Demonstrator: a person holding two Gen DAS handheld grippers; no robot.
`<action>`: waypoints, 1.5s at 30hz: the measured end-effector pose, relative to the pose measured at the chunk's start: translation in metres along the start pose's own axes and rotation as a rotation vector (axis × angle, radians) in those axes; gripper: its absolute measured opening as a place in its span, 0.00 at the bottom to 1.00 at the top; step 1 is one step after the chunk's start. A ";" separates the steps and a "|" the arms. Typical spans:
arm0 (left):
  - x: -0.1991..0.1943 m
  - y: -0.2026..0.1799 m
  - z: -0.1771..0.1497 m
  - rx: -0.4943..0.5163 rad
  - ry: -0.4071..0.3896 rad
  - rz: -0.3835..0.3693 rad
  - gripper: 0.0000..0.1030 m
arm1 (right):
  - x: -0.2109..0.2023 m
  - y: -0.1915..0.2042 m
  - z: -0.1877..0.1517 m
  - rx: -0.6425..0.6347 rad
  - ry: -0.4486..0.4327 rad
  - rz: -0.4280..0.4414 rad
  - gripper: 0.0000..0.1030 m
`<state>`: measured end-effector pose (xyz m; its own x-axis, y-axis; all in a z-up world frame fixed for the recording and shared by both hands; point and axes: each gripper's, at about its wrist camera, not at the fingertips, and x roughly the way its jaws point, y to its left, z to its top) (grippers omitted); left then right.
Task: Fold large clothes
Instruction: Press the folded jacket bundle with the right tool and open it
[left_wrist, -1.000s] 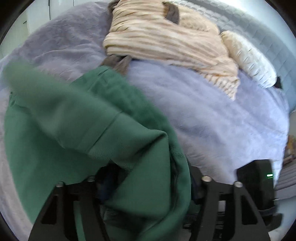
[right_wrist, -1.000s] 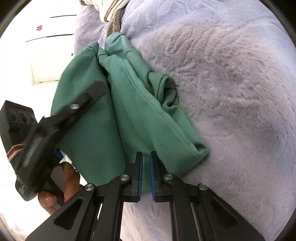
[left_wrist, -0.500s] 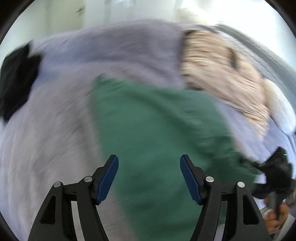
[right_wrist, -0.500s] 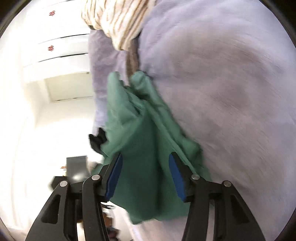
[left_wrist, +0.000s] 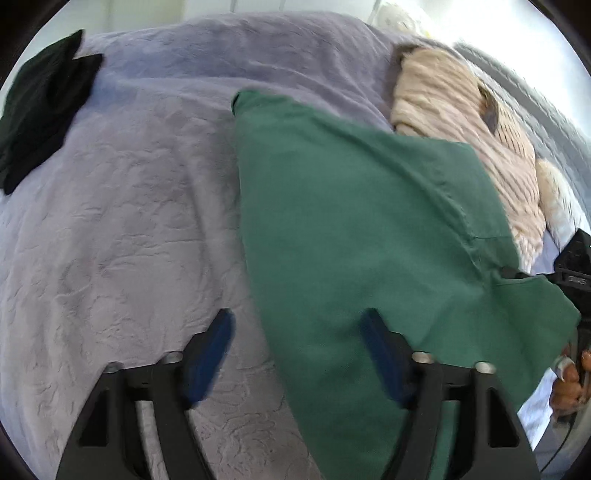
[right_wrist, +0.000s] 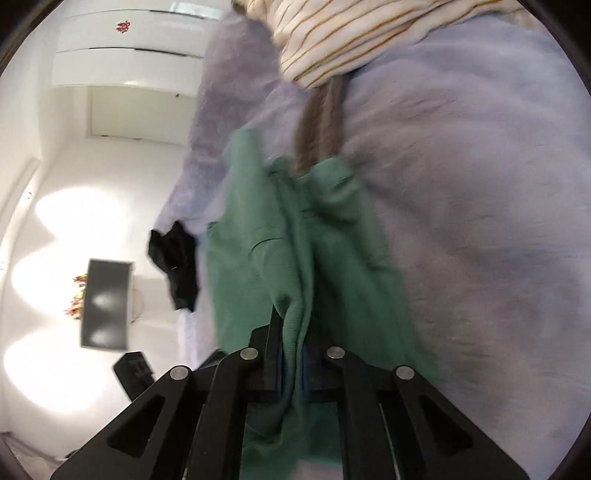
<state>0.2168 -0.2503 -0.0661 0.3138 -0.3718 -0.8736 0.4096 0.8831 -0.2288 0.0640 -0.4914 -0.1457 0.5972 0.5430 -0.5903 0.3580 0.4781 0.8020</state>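
Note:
A green garment (left_wrist: 351, 229) lies spread on the lavender bed cover (left_wrist: 129, 221). My left gripper (left_wrist: 299, 343) hovers over the garment's near left edge. Its jaws are opening and grip nothing; the cloth passes under the right finger (left_wrist: 380, 350). In the right wrist view the green garment (right_wrist: 258, 240) is bunched and drawn up toward me. My right gripper (right_wrist: 291, 354) has its jaws closing on a fold of it, and the pads pinch the cloth. At the right edge of the left wrist view a person's hand (left_wrist: 570, 376) holds the right gripper's body.
A beige striped sweater (left_wrist: 469, 122) lies just beyond the green garment, with a cream pillow (left_wrist: 557, 199) beside it. A black garment (left_wrist: 40, 110) sits at the bed's far left corner. White wardrobe doors (right_wrist: 125, 48) and a dark screen (right_wrist: 107, 302) stand past the bed.
My left gripper let go of the green cloth, swung left and opened wider. My right gripper opened, then shut again on a fold of the garment and rose with it.

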 end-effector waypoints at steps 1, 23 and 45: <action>0.005 0.001 -0.002 0.006 -0.006 0.012 0.91 | 0.002 -0.015 -0.001 0.033 0.015 -0.043 0.08; -0.013 -0.029 -0.068 0.135 0.122 -0.005 0.91 | -0.009 0.022 -0.050 -0.142 0.087 -0.268 0.03; -0.009 -0.014 -0.085 0.036 0.153 -0.013 0.91 | -0.027 -0.019 -0.076 0.010 0.104 -0.327 0.02</action>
<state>0.1357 -0.2353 -0.0913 0.1750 -0.3329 -0.9266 0.4438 0.8667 -0.2276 -0.0135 -0.4633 -0.1520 0.3730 0.4298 -0.8223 0.5257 0.6323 0.5690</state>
